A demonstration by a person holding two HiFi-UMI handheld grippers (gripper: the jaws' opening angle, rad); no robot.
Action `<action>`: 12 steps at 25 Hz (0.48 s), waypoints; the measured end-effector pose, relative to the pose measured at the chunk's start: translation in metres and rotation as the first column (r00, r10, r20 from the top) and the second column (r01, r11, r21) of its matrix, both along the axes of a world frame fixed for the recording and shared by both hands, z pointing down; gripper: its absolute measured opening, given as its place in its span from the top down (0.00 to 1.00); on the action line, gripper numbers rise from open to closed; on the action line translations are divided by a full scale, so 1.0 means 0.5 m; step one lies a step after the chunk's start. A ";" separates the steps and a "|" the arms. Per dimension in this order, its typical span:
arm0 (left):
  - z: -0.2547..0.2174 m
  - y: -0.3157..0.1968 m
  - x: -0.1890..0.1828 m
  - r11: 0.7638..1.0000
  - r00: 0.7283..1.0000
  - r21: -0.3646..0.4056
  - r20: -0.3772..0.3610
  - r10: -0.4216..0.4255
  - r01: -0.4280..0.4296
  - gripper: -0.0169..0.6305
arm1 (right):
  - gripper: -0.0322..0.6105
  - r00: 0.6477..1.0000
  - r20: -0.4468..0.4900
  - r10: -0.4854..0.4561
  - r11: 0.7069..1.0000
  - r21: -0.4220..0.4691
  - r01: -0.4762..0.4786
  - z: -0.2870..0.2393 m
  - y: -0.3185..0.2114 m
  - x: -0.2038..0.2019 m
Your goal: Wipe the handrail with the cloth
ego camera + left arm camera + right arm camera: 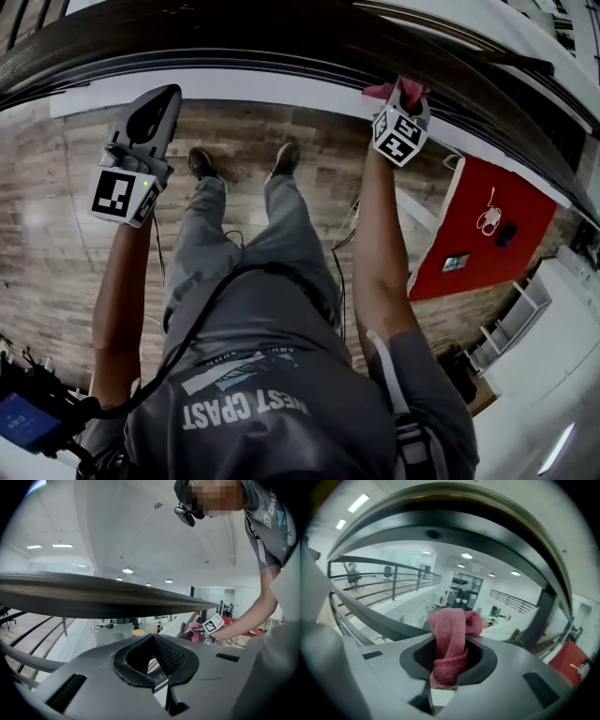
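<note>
Firmly clamped on the pink cloth [450, 632], right claw [449, 654] beside the handrail [234, 42], left claw [152, 644] pinched together, empty.

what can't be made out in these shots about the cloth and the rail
Head view: whether the cloth touches the handrail; the right gripper sits over the contact spot.
Left gripper view: the handrail's top face; it shows from below only.
Head view: the small things on the red table; too small to name.
</note>
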State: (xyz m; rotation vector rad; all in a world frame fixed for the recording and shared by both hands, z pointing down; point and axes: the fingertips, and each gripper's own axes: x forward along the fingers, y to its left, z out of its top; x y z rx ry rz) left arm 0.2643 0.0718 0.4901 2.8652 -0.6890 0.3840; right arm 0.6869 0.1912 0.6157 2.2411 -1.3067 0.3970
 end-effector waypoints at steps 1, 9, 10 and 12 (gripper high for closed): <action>0.002 0.017 0.037 1.000 1.000 0.003 0.010 0.005 -0.005 0.96 | 0.83 0.998 0.000 0.066 0.998 -0.009 -0.066 -0.007 0.049 0.067; -0.021 0.127 0.322 0.999 0.999 -0.004 -0.006 0.050 -0.050 0.97 | 0.83 0.919 0.030 -0.394 0.919 0.034 0.393 -0.015 -0.039 0.000; -0.025 0.135 0.349 0.998 0.998 0.004 -0.011 0.062 -0.062 0.97 | 0.83 0.916 0.028 -0.401 0.916 0.041 0.400 -0.013 -0.035 0.018; -0.036 0.143 0.390 0.997 0.997 0.008 -0.033 0.073 -0.073 0.96 | 0.83 0.932 0.001 -0.363 0.931 0.039 0.362 -0.010 -0.003 0.099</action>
